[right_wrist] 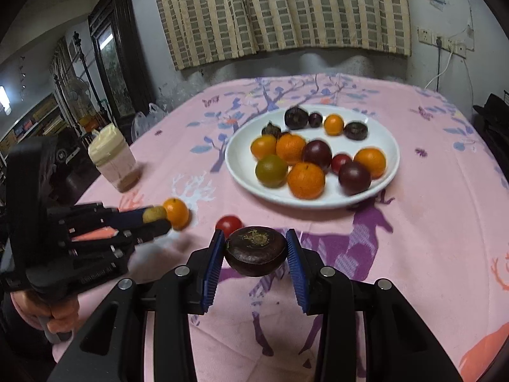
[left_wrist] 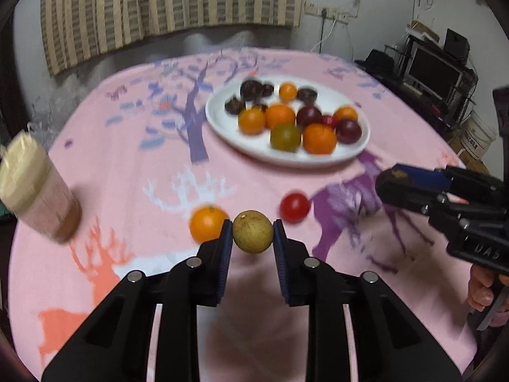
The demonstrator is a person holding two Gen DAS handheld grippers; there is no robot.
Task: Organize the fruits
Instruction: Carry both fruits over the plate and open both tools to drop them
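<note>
Left tool (left_wrist: 253, 234) clamping a tan round fruit (left_wrist: 253, 231), right tool (right_wrist: 256, 251) clamping a dark fruit (right_wrist: 256, 251), one orange (left_wrist: 206, 222) and one tomato (left_wrist: 295, 207) loose on the worktop (left_wrist: 127, 165), jar (left_wrist: 36, 187) left, plate (left_wrist: 229, 127) of fruit beyond.

Both wrist views low, close, facing shared plate (left_wrist: 219, 121) (right_wrist: 237, 165)

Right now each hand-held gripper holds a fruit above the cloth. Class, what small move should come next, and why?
Probably carry both toward the white plate and set them down there. The left hand-held gripper grips a tan round fruit, the right hand-held gripper a dark flattened one, and most fruit already lies on that plate.
</note>
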